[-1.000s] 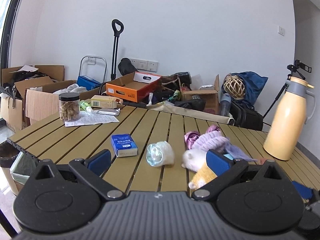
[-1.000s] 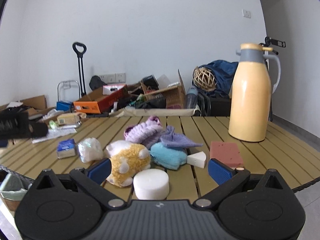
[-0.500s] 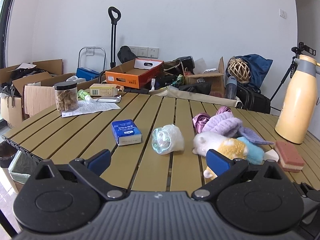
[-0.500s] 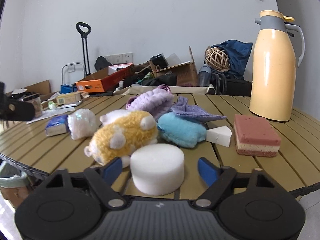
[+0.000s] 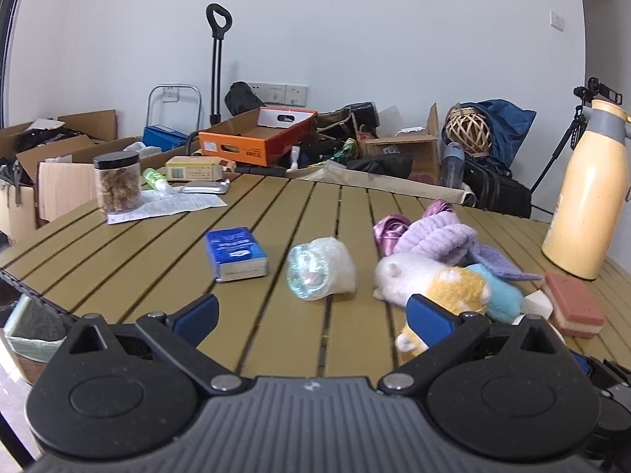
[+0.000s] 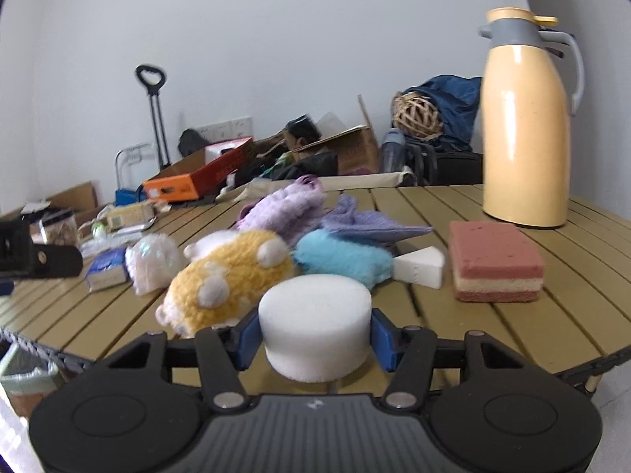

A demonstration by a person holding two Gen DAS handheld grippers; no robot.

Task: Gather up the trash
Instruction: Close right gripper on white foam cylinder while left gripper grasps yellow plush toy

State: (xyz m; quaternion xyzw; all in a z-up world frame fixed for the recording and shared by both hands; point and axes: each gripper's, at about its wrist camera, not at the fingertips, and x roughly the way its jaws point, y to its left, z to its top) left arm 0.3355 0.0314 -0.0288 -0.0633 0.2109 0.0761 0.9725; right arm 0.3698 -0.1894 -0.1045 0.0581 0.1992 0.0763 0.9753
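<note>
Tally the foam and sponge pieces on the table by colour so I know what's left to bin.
White: 2 (round foam block, foam wedge)
Pink and cream: 1 (layered sponge)
Total: 3

Soft, even daylight fills both views, brightest on the white wall (image 5: 355,39). Shadows under things on the slatted table (image 5: 299,205) are faint and short. A pale sheen runs down the yellow flask (image 6: 524,126) — the only glare. Fisheye bending curves the table's edges and darkens the picture corners. The near gripper bodies look soft, and the right view is slightly blurred — most at the flask.
</note>
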